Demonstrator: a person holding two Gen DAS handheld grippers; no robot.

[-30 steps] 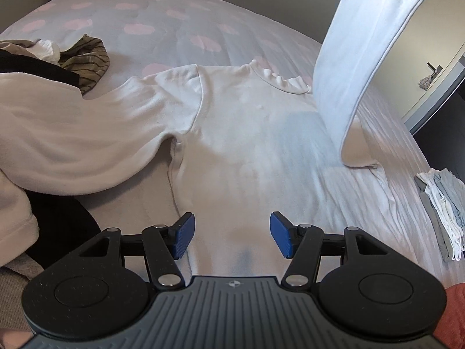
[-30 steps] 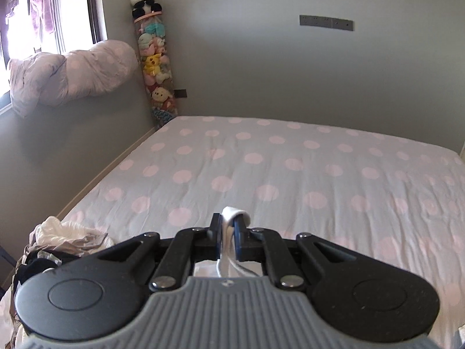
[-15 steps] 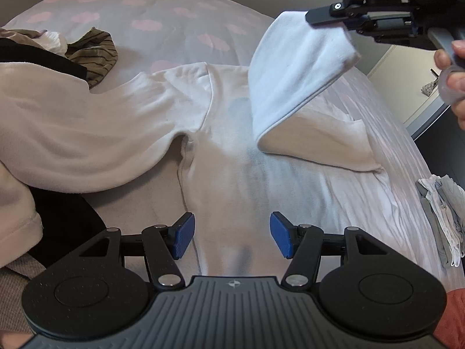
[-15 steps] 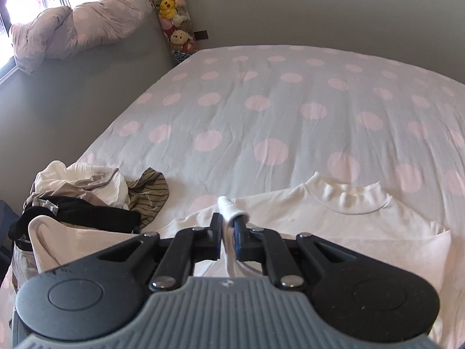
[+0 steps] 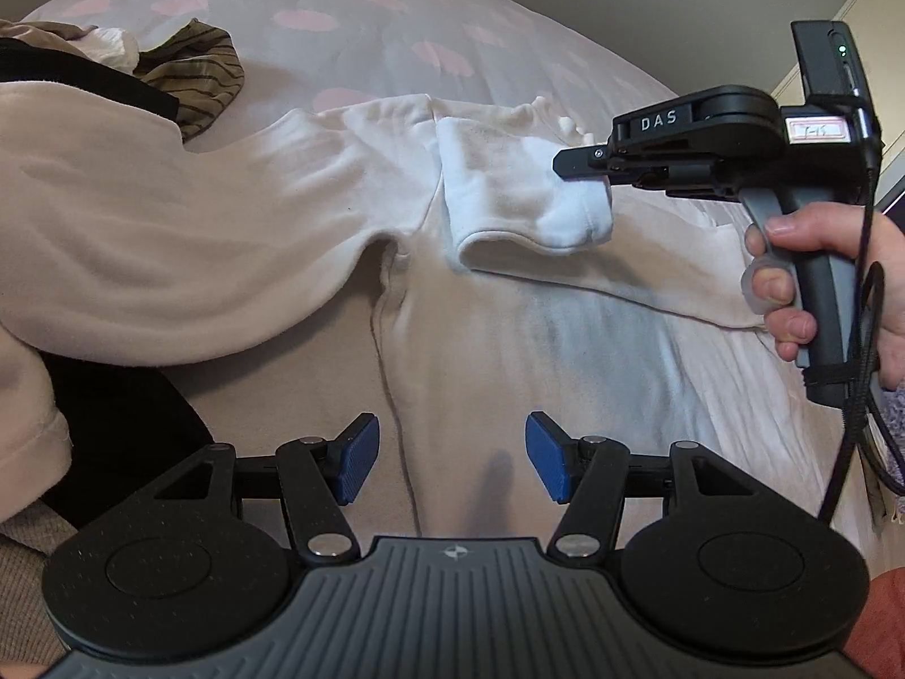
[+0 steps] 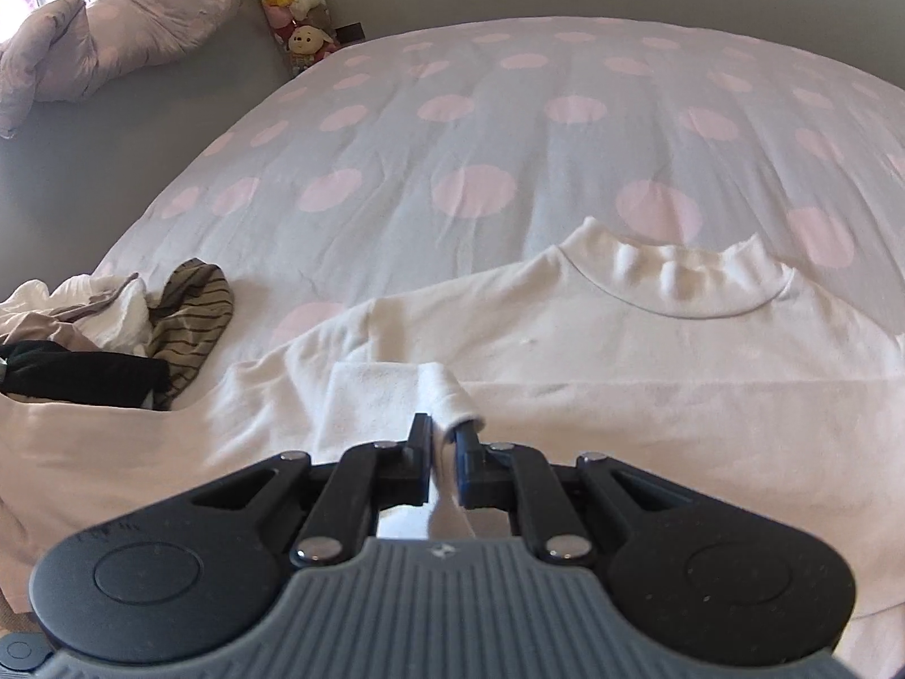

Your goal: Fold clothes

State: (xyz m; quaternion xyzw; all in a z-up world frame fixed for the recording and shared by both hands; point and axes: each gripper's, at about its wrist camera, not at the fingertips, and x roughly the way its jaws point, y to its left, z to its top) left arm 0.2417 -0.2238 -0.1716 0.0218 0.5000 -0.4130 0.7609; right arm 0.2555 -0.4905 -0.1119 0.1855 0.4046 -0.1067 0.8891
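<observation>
**A:** How do the two sets of tongs stand?

**B:** The right tongs are pressed together on the cuff end of a white sleeve, a small roll of cloth poking out past the pads. In the left wrist view the same right tongs come in from the right, carried by a hand wrapped round a grey grip. The left tongs are spread, the blue pads wide apart with nothing between them, hovering over the near part of the garment.

**A:** Where does the garment lie?

**B:** A white long-sleeved top lies flat on the bed, its ribbed collar at the far side. The pinched sleeve is folded across the chest towards the left, its end held just above the body of the top. The other sleeve stretches out to the left and drapes over the near-left edge of the scene.

**A:** And around it?

**B:** A heap of unfolded clothes, among them a brown striped piece and something black, sits at the left beside the outstretched sleeve. The bed's cover is pale grey with pink dots. In the right wrist view, a rolled duvet in the same pattern rests on a ledge at the far left, with a column of plush toys beside it in the corner.
</observation>
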